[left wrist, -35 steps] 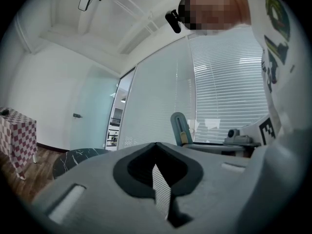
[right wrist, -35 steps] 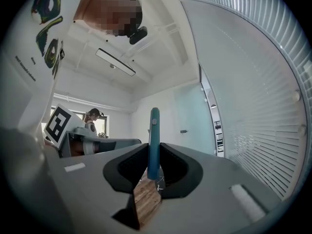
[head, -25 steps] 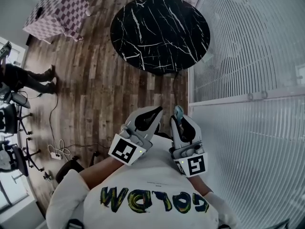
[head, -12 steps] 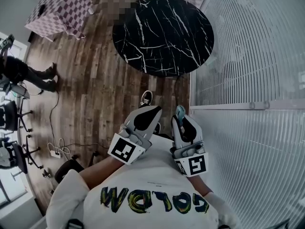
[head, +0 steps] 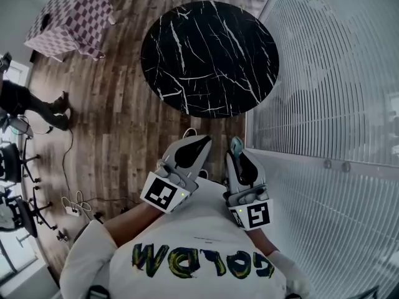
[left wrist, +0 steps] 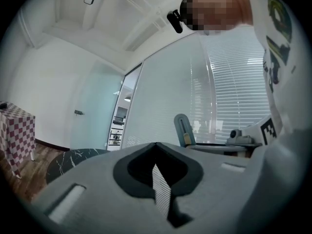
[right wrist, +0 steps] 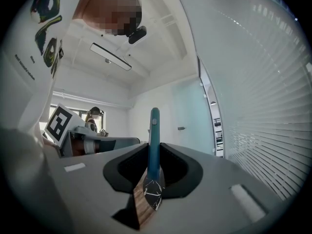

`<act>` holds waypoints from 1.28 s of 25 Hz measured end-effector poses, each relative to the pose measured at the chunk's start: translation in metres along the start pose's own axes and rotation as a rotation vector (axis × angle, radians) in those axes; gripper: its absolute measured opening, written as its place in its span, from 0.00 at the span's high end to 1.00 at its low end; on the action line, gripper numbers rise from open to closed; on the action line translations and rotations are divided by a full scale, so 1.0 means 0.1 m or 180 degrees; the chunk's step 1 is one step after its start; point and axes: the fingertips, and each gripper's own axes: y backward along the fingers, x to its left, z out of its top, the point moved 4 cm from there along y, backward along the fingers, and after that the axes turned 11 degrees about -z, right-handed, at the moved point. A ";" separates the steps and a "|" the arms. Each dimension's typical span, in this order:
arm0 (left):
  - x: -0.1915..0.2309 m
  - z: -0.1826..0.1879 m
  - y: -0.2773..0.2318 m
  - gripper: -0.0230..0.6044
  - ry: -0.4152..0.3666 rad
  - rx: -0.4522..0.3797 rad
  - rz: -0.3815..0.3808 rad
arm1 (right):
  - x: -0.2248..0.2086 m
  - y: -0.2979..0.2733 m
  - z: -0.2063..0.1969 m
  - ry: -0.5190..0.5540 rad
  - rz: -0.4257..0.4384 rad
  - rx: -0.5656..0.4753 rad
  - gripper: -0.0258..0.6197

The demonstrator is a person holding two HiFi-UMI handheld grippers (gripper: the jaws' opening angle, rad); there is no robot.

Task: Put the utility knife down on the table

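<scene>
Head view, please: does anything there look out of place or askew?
Nothing stands out. The round table is bare, the utility knife sits straight in the right gripper, and loose cables lie on the floor.

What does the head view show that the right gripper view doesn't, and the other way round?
Only the head view: the whole round black table and the checkered table on the far side of the room.
Only the right gripper view: the ceiling light, and a close look at the utility knife and its teal handle.
Both: the knife, the right gripper shut on it, the left gripper beside it, and the slatted wall.
</scene>
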 end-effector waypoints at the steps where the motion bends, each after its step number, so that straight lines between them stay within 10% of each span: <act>1: 0.10 0.02 -0.04 0.96 -0.0001 -0.0004 -0.0012 | -0.01 -0.10 0.00 0.0005 -0.0007 0.0004 0.85; 32: 2.06 0.40 -0.63 0.96 0.0156 0.0015 -0.0264 | -0.16 -2.20 0.16 0.0155 -0.0204 0.0098 0.85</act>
